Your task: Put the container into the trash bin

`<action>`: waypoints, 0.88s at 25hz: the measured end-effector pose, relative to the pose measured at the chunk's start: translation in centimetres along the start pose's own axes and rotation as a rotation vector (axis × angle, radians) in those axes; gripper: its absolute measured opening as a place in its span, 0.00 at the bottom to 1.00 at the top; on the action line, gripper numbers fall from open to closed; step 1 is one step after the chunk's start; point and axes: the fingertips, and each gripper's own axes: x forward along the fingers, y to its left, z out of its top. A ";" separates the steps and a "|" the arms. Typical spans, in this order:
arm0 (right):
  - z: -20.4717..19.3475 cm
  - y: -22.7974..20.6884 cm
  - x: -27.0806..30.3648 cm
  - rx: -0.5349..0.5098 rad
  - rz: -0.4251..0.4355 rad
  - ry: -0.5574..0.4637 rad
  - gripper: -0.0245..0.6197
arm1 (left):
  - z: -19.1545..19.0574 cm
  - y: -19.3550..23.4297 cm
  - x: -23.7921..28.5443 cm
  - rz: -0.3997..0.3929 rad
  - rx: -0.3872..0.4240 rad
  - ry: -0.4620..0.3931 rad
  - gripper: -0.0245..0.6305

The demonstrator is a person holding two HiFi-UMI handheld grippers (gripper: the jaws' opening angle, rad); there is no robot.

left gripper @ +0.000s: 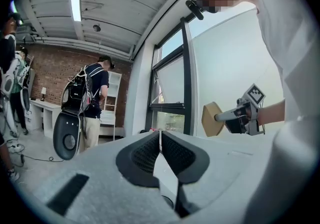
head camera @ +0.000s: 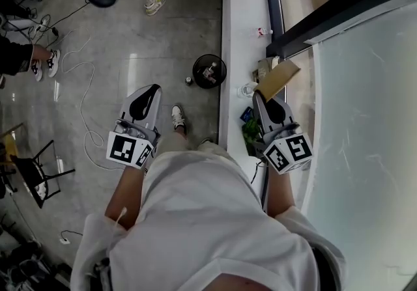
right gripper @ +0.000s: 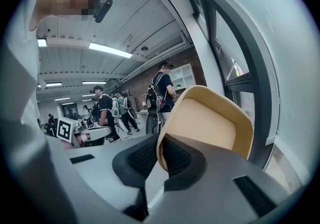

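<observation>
My right claw (right gripper: 159, 155) is clenched on the rim of the tan container (right gripper: 210, 123), one pad inside the wall and one outside. The container rides in the air ahead of me above the white bench (head camera: 231, 36), well apart from the trash bin (head camera: 210, 70), a round black tub on the floor (head camera: 130, 36) just beside the bench's edge. My left claw (left gripper: 161, 150) is clenched on nothing, its pads pressed together, so I judge this a one-handed carry. To do it well, I'd swing the container off the bench side and forward until it hangs squarely over the bin's mouth. I'd lower it close and release only then, because the opening looks little wider than the container and something already lies inside. The hold is a thin pinch on one edge, so I'd move smoothly or the container could pivot in the pads. I'd also clear the bench edge before dropping height and hold the idle claw out of the path. The bench is a long narrow ledge under a frosted window (head camera: 365, 120), with a clear bottle (head camera: 247, 90) and a few green and blue oddments on it. The floor is glossy grey with loose cables (head camera: 85, 107), and other people (left gripper: 95, 102) stand about in front of a brick wall (left gripper: 50, 67).
</observation>
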 end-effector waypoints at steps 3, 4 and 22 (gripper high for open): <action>1.1 -0.9 3.7 -0.015 -0.018 0.015 0.07 | 0.4 3.5 3.0 -0.022 -0.005 -0.010 0.08; 1.3 -1.4 5.0 -0.011 -0.032 0.022 0.07 | 0.2 4.8 4.0 -0.032 -0.013 -0.007 0.08; -2.8 -7.2 18.4 0.073 -0.049 0.187 0.07 | -5.8 11.5 17.1 -0.141 -0.085 0.171 0.08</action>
